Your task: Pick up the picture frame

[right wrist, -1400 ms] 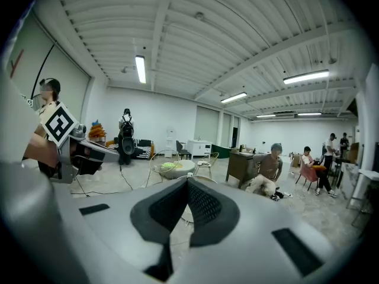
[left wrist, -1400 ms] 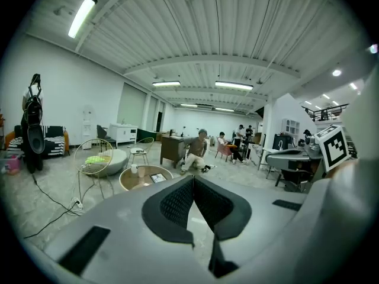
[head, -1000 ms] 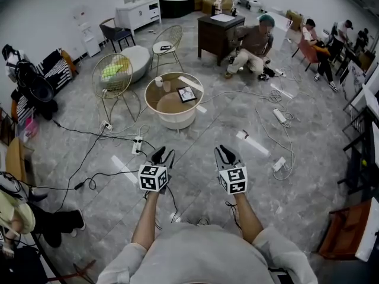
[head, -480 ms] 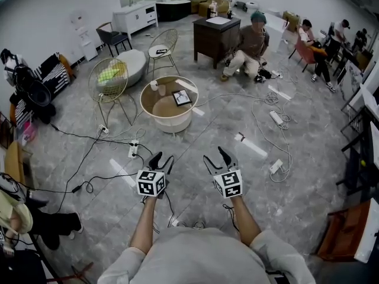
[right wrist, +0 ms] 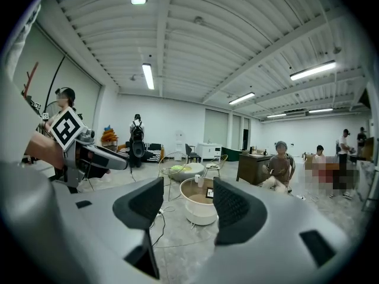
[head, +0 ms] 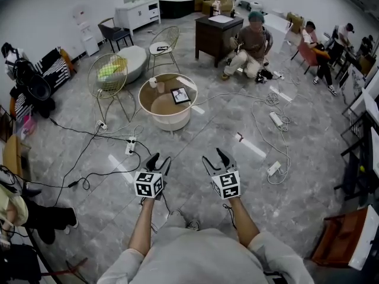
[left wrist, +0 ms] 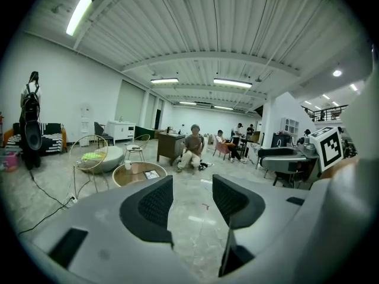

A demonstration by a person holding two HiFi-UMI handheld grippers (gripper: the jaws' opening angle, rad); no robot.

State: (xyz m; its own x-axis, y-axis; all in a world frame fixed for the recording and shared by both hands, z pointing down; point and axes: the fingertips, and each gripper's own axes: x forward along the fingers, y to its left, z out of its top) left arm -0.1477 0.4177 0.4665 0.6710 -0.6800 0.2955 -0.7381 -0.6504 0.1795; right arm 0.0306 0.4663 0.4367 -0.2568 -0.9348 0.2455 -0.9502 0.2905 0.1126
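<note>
The picture frame [head: 180, 96] lies on the round desk [head: 169, 122], well apart from both tools. The left tool [head: 160, 160] has just been opening. It and the right tool [head: 214, 157] stand released, empty.

Head camera overhead, staring steeply down; left gripper [head: 160, 160] and right gripper [head: 213, 157] cameras look level, sharing the far round table [head: 169, 122] at twelve o'clock.

Open floor up to the round table, clutter at the near left.
The grey floor [head: 195, 136] lies bare from the near side to the round coffee table [head: 169, 122]. A power strip [head: 129, 149] and black cables [head: 112, 138] litter the near left, and a white tape strip [head: 251, 147] lies to the right. A wire chair [head: 109, 78] stands just left of the table. On top, a cup [head: 153, 82] stands left of the picture frame [head: 180, 96], apart from it.
</note>
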